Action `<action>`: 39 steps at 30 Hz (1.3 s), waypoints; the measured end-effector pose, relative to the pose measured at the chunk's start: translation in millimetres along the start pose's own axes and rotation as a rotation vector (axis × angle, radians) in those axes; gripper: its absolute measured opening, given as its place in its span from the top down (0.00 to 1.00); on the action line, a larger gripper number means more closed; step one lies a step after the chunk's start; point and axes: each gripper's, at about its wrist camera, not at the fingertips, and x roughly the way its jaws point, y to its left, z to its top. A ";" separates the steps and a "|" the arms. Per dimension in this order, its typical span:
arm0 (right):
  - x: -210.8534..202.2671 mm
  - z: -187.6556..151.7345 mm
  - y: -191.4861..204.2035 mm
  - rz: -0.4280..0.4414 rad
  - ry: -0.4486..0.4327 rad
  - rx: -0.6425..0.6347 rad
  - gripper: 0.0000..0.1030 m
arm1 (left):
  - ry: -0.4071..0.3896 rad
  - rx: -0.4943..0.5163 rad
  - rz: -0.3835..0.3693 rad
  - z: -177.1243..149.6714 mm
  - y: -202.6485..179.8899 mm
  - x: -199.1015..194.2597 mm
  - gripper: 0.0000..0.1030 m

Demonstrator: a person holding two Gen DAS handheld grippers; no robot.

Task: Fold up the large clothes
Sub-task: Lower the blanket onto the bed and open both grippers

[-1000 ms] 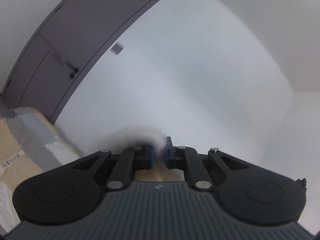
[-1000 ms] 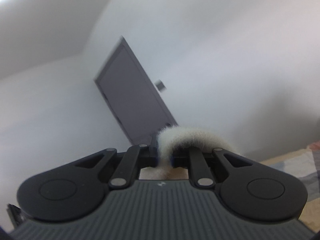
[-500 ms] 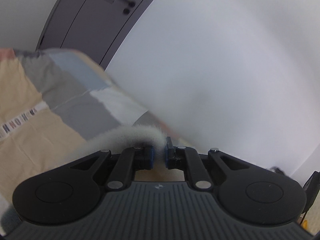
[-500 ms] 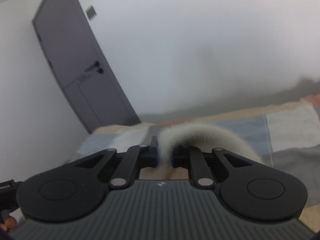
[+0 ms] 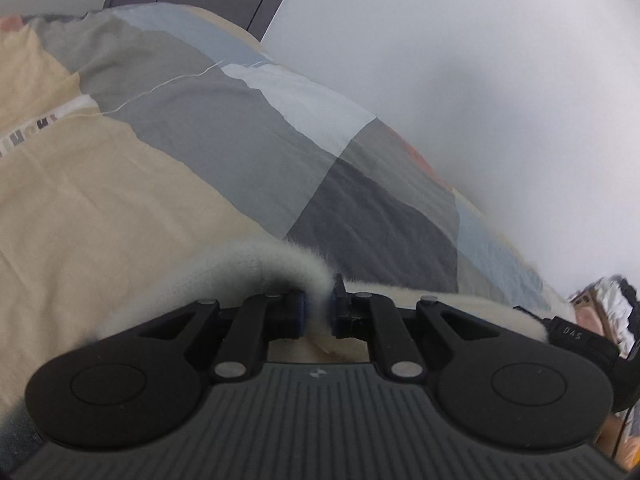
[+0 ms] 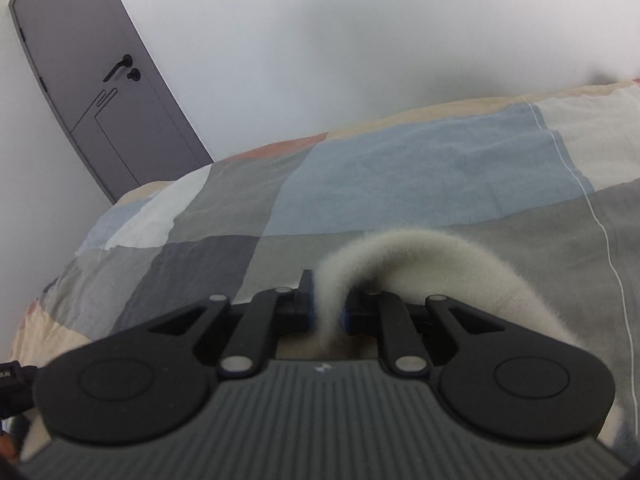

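Left gripper [image 5: 318, 312] pinched on fuzzy cream garment [image 5: 256, 264] | right gripper [image 6: 328, 314] pinched on same fabric, edge arching right | garment hangs between both, low over near side of patchwork bedspread [image 6: 400, 172] | handling: soft, light, floppy, likely shifts in grip; hold at edges/corners.
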 end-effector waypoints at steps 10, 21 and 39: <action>-47.4 -5.3 11.9 0.041 0.008 -0.013 0.49 | 0.004 0.053 0.012 -17.1 -31.1 -63.1 0.35; -203.9 -41.4 24.8 0.013 -0.032 -0.098 0.49 | 0.003 0.063 -0.023 -104.5 -67.2 -214.2 0.35; -389.0 -131.3 -25.9 -0.292 0.156 -0.038 0.17 | 0.146 0.049 -0.053 -278.6 -63.7 -343.5 0.35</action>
